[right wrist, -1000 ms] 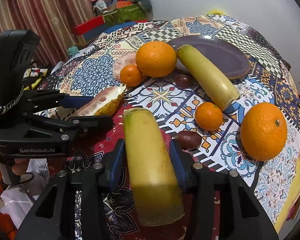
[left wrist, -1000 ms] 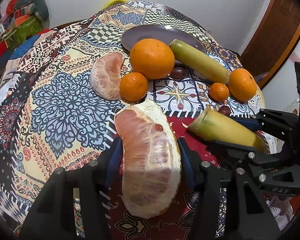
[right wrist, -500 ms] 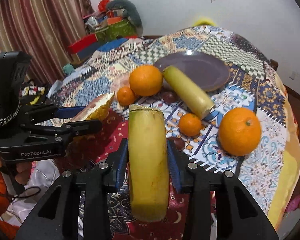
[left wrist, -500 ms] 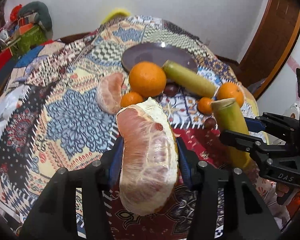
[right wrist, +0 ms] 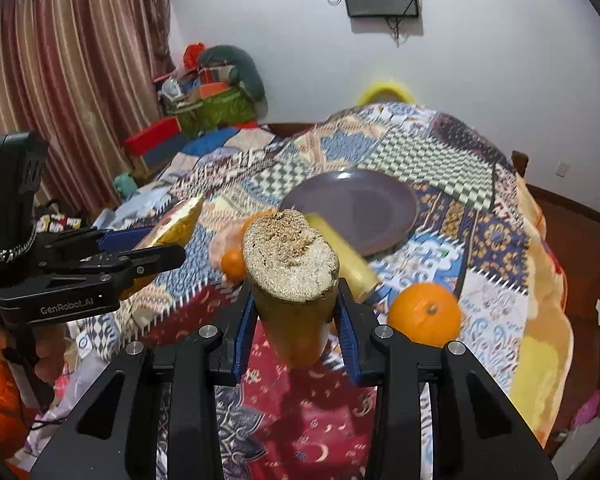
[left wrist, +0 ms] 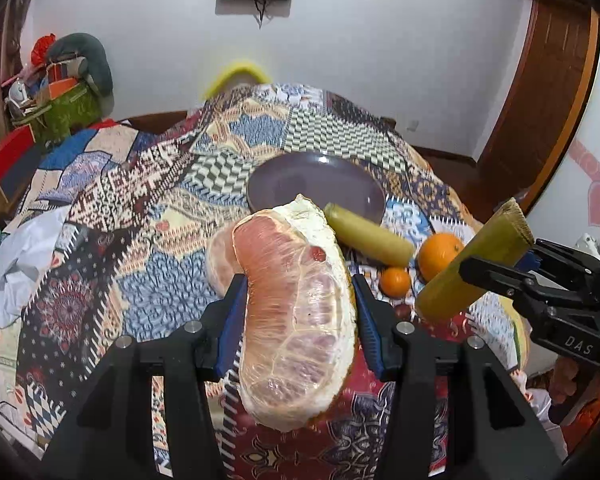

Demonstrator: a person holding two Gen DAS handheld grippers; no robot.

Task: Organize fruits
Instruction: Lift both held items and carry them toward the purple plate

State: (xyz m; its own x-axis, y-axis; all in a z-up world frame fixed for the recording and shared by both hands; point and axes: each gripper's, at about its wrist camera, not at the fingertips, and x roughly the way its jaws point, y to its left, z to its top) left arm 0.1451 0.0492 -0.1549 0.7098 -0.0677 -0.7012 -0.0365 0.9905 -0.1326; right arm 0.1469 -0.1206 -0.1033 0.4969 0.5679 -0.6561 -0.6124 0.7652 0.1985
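Note:
My left gripper (left wrist: 296, 320) is shut on a peeled pomelo segment (left wrist: 296, 312) and holds it well above the table. My right gripper (right wrist: 294, 316) is shut on a yellow-green sugarcane piece (right wrist: 292, 280), tilted up with its cut end toward the camera; it also shows in the left wrist view (left wrist: 468, 268). An empty purple plate (left wrist: 284, 188) sits at the table's middle. A second sugarcane piece (left wrist: 368, 236), a large orange (right wrist: 424, 314), a small tangerine (left wrist: 396, 282) and another pomelo segment (left wrist: 218, 260) lie in front of the plate.
The round table carries a patchwork cloth (left wrist: 160, 208). A second tangerine (right wrist: 233, 264) lies left of the held cane. Boxes and bags (right wrist: 204, 104) are stacked by the curtain at far left. A wooden door (left wrist: 540, 92) stands at right.
Both grippers have risen and tilted up with their fruit, so the table fruits now appear lower and farther. The sugarcane piece has swung from lying flat to pointing upward.

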